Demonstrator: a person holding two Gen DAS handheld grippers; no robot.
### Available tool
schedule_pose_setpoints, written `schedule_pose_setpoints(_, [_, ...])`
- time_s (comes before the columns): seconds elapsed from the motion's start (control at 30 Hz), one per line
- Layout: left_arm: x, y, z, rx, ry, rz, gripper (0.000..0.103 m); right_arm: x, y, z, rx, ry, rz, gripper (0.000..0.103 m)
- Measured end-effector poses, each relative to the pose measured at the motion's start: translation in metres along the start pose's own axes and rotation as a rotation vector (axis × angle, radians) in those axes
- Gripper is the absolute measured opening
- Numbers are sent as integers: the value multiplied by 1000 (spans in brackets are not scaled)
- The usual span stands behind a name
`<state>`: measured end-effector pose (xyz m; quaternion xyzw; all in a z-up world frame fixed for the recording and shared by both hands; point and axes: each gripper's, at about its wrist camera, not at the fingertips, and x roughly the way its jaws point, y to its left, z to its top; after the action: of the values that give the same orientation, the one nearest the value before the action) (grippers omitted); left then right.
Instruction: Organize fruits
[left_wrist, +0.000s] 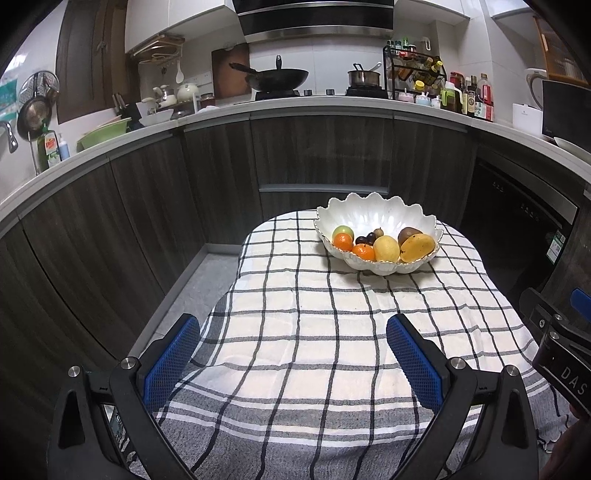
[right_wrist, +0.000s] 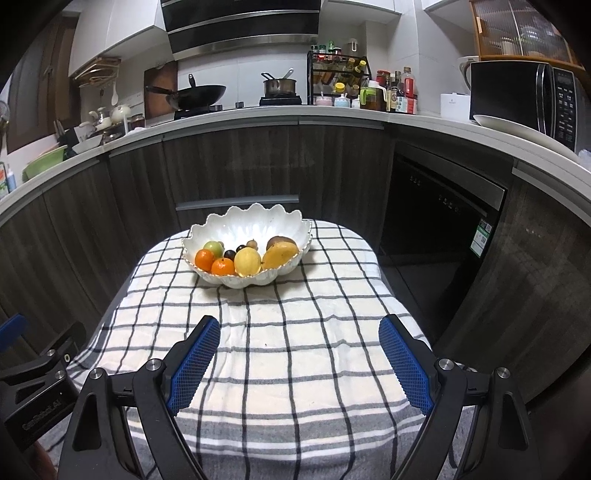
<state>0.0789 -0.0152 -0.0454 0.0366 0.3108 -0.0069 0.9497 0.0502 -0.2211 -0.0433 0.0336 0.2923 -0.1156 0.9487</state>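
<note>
Checked tablecloth (left_wrist: 295, 332): one bowl (left_wrist: 376, 212), two oranges (left_wrist: 343, 242), both grippers (left_wrist: 293, 354) (right_wrist: 299, 356) spread, empty.

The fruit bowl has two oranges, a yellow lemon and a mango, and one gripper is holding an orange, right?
Not quite. Both views show the left gripper and right gripper open and empty. Both oranges, the lemon and the mango lie in the bowl.
</note>
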Motion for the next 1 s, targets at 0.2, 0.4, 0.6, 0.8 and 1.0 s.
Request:
schedule_pose_setpoints(0.2, [0, 0, 0, 1, 5, -2, 103, 0, 0, 0, 1, 1, 1, 89])
schedule_pose_setpoints(0.4, [1, 0, 0, 0, 8, -3, 103, 1, 1, -2, -4, 4, 1, 89])
schedule_pose_setpoints(0.6, [1, 0, 0, 5, 7, -1, 103, 2, 0, -2, -4, 3, -2, 89])
schedule_pose_setpoints(0.8, [2, -1, 0, 7, 5, 5, 103, 1, 0, -2, -6, -1, -1, 89])
schedule_pose_setpoints(1.0, [3, -1, 0, 8, 10, -5, 103, 2, 0, -2, -5, 1, -2, 89])
